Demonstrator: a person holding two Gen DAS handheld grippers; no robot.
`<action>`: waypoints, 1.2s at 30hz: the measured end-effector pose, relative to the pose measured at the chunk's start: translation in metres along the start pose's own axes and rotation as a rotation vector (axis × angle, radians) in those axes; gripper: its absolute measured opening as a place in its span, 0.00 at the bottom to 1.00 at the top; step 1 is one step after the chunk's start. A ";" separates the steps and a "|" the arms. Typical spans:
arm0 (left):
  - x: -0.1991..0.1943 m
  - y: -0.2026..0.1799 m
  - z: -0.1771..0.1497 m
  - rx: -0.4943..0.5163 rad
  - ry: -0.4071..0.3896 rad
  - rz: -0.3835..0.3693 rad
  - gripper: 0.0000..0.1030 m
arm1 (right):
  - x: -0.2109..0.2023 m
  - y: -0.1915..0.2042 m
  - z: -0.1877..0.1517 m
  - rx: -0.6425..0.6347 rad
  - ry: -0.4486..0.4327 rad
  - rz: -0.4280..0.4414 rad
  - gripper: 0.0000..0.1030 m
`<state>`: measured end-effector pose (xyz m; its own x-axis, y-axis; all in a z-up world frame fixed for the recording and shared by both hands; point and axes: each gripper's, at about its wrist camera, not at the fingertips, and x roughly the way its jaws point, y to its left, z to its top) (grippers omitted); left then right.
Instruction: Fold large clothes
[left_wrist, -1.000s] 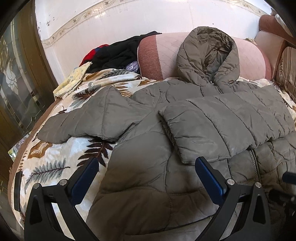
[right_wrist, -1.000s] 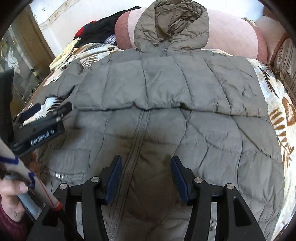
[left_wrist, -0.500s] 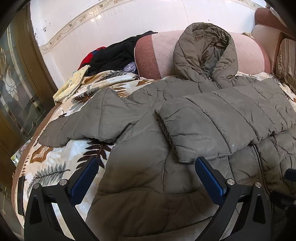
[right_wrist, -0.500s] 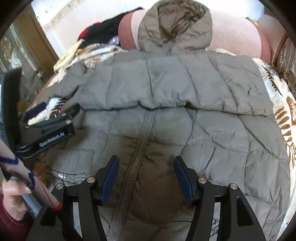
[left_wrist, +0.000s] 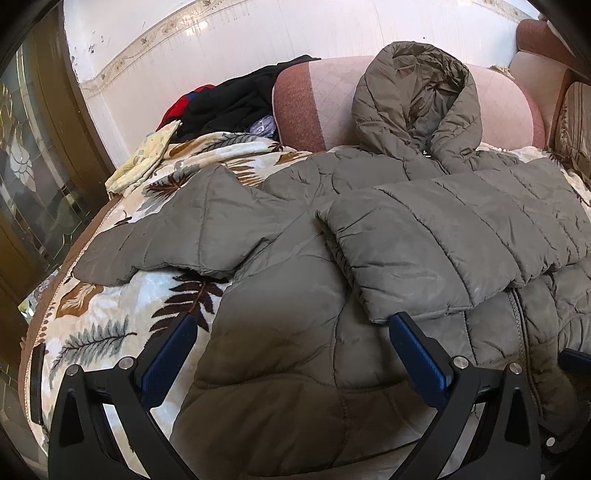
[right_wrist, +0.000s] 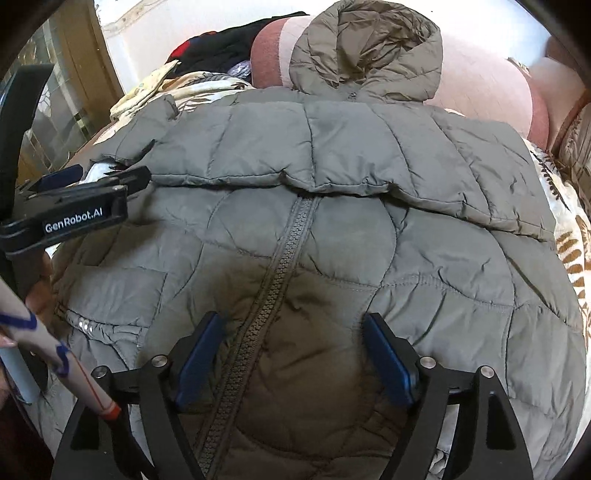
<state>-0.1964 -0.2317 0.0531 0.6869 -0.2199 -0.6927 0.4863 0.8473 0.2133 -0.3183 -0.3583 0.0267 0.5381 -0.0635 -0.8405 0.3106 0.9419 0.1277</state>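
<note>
The jacket (right_wrist: 332, 236) lies face up on the bed (left_wrist: 110, 321), zip (right_wrist: 280, 266) closed, hood (left_wrist: 417, 107) propped on the bolster (left_wrist: 332, 103) far ahead of both claws. One sleeve (left_wrist: 443, 251) is already folded across the chest, its cuff just ahead of the left claw (left_wrist: 291, 350); the other sleeve (left_wrist: 184, 236) sprawls ahead and to that claw's left. Both claws hang open and empty, the right claw (right_wrist: 291, 354) straddling the zip. The next step is probably that loose sleeve: pinch it at the cuff, lift it clear, lay it flat over the first sleeve, and smooth the puffy fill so it stays.
</note>
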 end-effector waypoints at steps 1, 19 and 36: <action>0.000 0.001 0.000 -0.004 0.000 -0.005 1.00 | 0.000 -0.001 0.000 0.001 -0.001 0.001 0.82; 0.005 0.045 0.011 -0.088 -0.007 0.038 1.00 | 0.004 0.004 0.001 -0.011 -0.004 -0.014 0.86; 0.106 0.331 0.034 -0.583 0.134 0.226 0.95 | 0.006 0.001 0.001 -0.017 0.000 -0.005 0.88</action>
<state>0.0557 0.0091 0.0737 0.6465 0.0258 -0.7625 -0.0629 0.9978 -0.0196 -0.3145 -0.3577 0.0225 0.5363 -0.0679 -0.8413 0.2996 0.9472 0.1146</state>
